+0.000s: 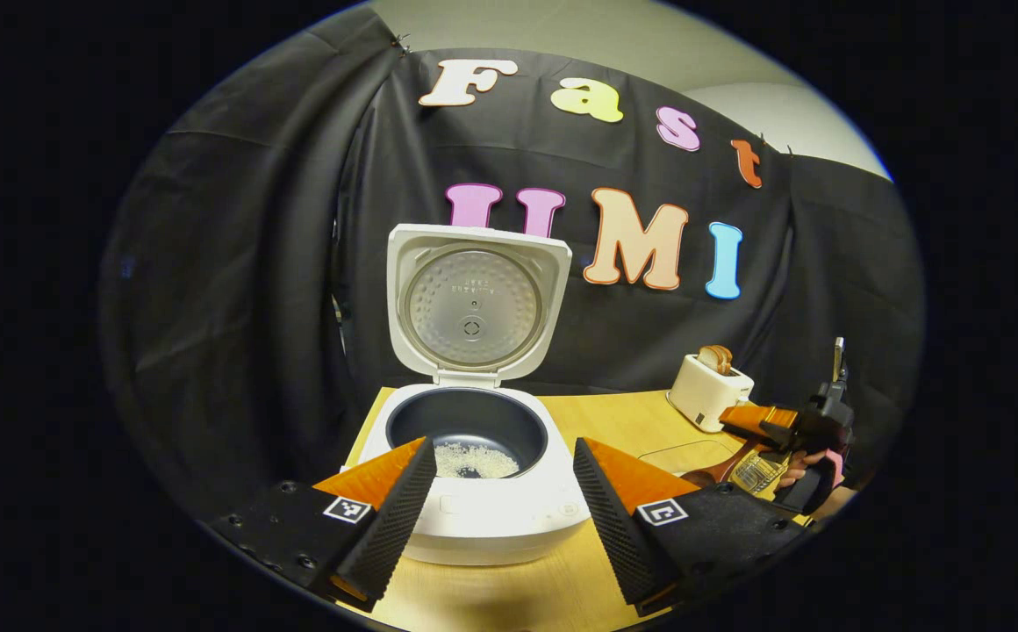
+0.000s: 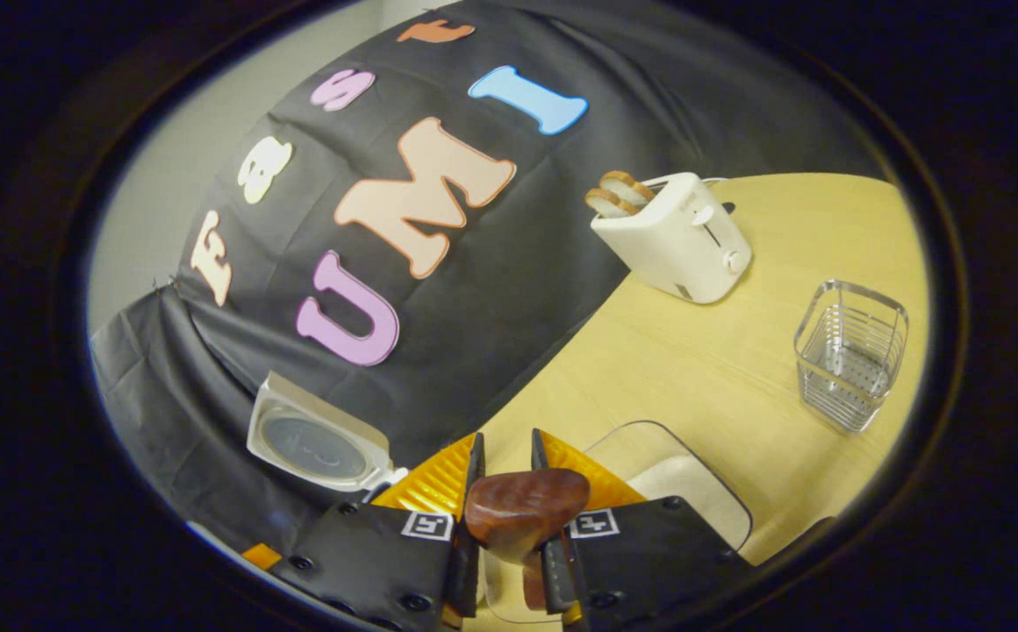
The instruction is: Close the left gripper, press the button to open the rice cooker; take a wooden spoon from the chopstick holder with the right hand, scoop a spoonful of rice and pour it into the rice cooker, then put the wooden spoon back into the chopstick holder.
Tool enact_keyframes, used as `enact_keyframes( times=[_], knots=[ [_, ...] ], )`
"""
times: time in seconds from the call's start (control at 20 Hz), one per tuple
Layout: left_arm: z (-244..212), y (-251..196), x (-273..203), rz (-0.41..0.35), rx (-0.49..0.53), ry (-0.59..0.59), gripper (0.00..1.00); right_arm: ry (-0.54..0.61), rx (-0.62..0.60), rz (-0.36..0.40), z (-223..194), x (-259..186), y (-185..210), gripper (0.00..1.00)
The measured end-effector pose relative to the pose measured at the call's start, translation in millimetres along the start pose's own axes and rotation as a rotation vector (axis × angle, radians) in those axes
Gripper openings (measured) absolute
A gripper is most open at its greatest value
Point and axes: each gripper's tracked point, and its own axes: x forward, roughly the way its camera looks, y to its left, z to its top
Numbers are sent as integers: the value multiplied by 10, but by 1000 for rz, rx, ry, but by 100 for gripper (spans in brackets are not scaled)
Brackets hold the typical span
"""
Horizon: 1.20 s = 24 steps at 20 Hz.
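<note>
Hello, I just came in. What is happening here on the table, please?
A person works with two handheld grippers. The rice cooker stands open with some rice in its pot. The left gripper is open in front of it. The right gripper is shut on the wooden spoon. The chopstick holder stands near the toaster.

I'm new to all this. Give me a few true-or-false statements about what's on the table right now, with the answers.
1. The rice cooker has its lid shut. False: the lid stands open, and some rice lies in the pot.
2. The right gripper holds the wooden spoon between its fingers. True.
3. The chopstick holder has the spoon standing in it. False: nothing stands in the wire holder.
4. The toaster has bread slices in its slots. True.
5. The left gripper is clamped on the cooker. False: its fingers are spread apart, holding nothing.
</note>
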Motion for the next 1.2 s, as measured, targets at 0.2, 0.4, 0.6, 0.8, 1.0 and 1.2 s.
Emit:
enact_keyframes(
  times=[0.2,0.4,0.6,0.8,1.0,1.2],
  knots=[
    [-18,-10,2,-13,-14,2,94,-35,94,18,145,-58,174,31],
    [-48,24,-20,-19,-42,7,94,-57,179,61,183,-50,501,31],
    [-40,107,-50,-13,-44,5,94,-69,302,146,102,67,978,31],
    [-47,218,-117,5,-33,3,94,-62,386,201,-91,248,1402,34],
    [-65,345,-178,25,-36,4,94,-34,370,208,-374,413,1702,31],
    [-85,463,-220,47,-38,3,94,-45,260,208,-557,542,2045,33]
  ],
)
